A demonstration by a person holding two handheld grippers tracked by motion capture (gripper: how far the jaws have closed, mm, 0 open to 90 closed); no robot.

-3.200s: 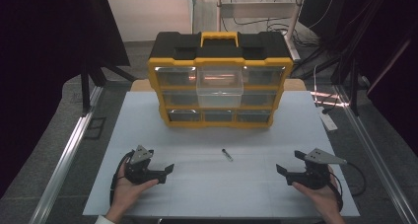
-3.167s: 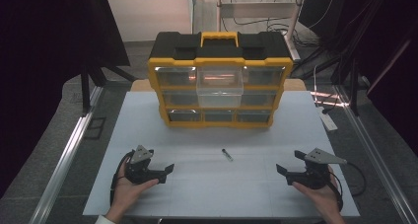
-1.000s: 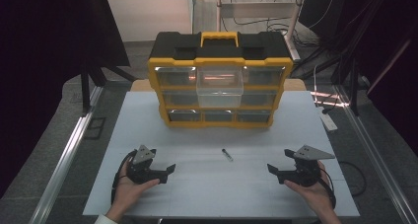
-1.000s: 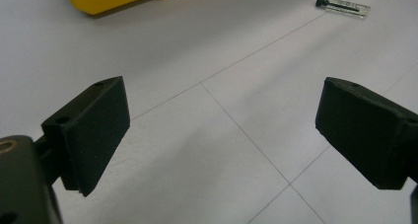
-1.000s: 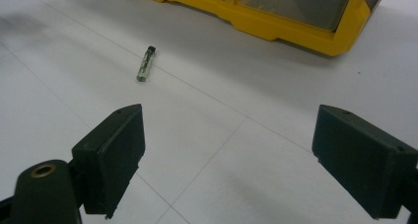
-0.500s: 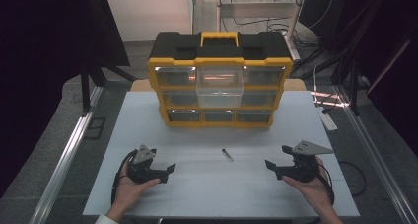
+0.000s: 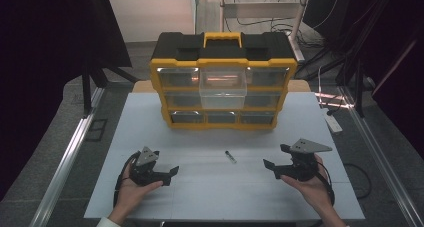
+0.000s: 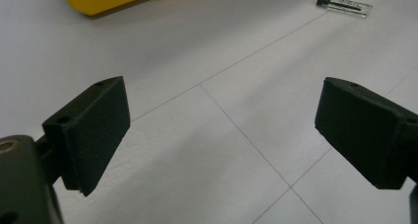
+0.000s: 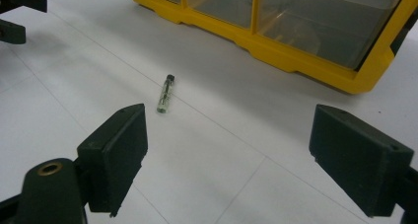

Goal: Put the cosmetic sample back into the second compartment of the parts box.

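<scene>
Right gripper point(image 7: 278, 161) moved inward toward table centre since earlier frames, jaws spread wide, nothing held; left gripper point(image 7: 168, 171) unchanged, jaws also spread, nothing held. Small glass vial point(image 7: 230, 156) lies flat on white table point(image 7: 210, 197), ahead-left of right gripper, well apart from both. Yellow-black drawer organizer point(image 7: 222, 82) beyond vial, top-middle clear drawer pulled out. Dark curtains, cables around. Drawer contents, vial contents unclear

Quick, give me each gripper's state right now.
Left gripper: open, holding nothing.
Right gripper: open, holding nothing; the small vial lies on the table ahead of it.
</scene>
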